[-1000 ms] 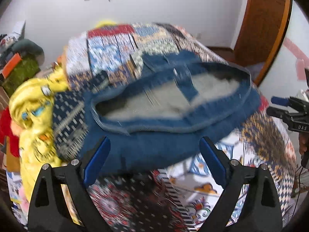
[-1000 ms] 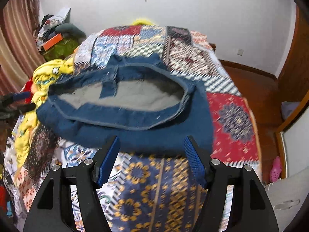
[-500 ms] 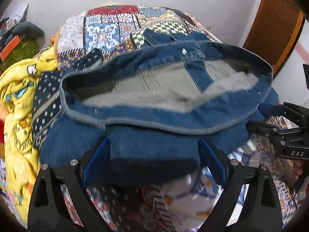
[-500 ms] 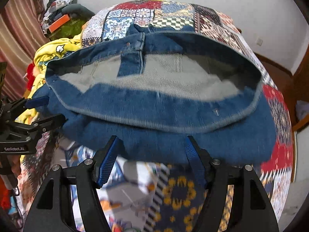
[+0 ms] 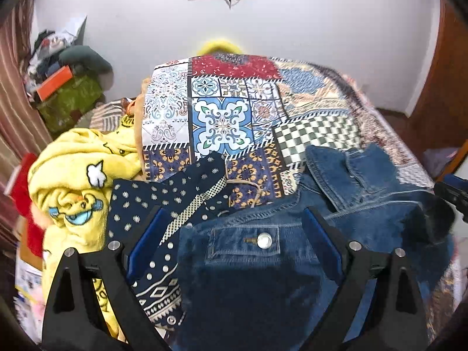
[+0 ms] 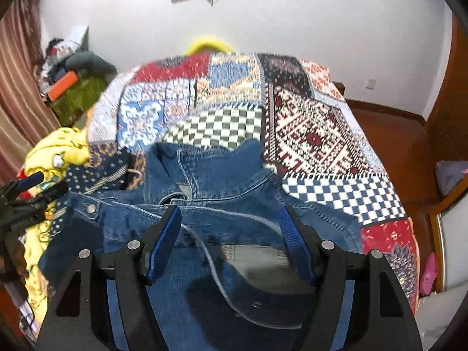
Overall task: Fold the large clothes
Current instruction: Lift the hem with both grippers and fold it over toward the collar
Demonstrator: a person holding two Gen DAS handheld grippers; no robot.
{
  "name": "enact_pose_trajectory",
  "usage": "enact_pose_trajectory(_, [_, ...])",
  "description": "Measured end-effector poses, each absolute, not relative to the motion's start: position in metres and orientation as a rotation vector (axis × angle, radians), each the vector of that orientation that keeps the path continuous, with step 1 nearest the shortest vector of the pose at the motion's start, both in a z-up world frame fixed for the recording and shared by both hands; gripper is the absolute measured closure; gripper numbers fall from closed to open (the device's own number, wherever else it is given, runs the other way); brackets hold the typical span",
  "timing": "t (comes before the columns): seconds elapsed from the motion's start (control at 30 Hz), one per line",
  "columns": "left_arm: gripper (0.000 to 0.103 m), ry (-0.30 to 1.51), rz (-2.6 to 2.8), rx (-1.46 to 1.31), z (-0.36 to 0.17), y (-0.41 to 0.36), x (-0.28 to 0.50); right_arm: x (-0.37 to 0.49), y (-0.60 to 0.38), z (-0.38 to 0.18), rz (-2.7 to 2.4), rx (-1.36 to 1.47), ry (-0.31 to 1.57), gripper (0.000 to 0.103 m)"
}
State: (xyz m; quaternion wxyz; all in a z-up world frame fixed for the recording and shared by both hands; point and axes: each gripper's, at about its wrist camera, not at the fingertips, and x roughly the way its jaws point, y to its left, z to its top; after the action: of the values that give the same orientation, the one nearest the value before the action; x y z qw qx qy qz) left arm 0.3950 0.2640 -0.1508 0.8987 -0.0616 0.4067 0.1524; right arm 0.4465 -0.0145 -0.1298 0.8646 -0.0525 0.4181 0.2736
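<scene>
Denim jacket (image 5: 263,263) lay bunched on the bed (image 5: 222,122), filling the lower centre of both wrist views, collar toward the upper frame. Left hand-held gripper (image 5: 231,225) stood open, its blue pads either side of a buttoned pocket, not pressing. Right hand-held gripper (image 6: 231,222) likewise stood open over the denim, gripping nothing. A navy patterned garment (image 5: 163,204) and yellow blanket (image 5: 76,181) lay at left.
</scene>
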Motion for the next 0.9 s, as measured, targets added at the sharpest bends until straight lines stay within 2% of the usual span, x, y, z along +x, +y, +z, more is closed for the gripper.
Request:
enact_pose_trajectory(0.1, [0.01,0.883,0.279,-0.13,-0.159,0.27,0.375,0.437,-0.036,-0.128,0.566,-0.133,0.86,0.035])
enact_pose_trajectory(0.3, [0.01,1.037,0.284,-0.134,-0.207,0.278,0.347,0.422,-0.087,-0.15,0.555,-0.195,0.951,0.035])
enact_pose_trajectory(0.57, [0.01,1.06,0.295,-0.17,-0.232,0.272,0.344,0.413,-0.108,-0.205,0.489,-0.294,1.058,0.032])
enact_pose_trajectory(0.6, [0.01,1.068,0.298,-0.162,-0.234,0.272,0.351,0.417,-0.104,-0.207,0.492,-0.292,1.046,0.026])
enact_pose_trajectory(0.63, [0.01,1.074,0.289,-0.156,-0.236,0.272,0.358,0.423,-0.098,-0.208,0.482,-0.293,1.038,0.024])
enact_pose_trajectory(0.77, [0.009,1.112,0.29,-0.185,-0.255,0.287,0.384,0.458,-0.081,-0.211,0.456,-0.27,1.024,0.024])
enact_pose_trajectory(0.9, [0.008,1.063,0.388,-0.227,-0.264,0.312,0.384,0.5,-0.081,-0.213,0.349,-0.196,1.011,0.025])
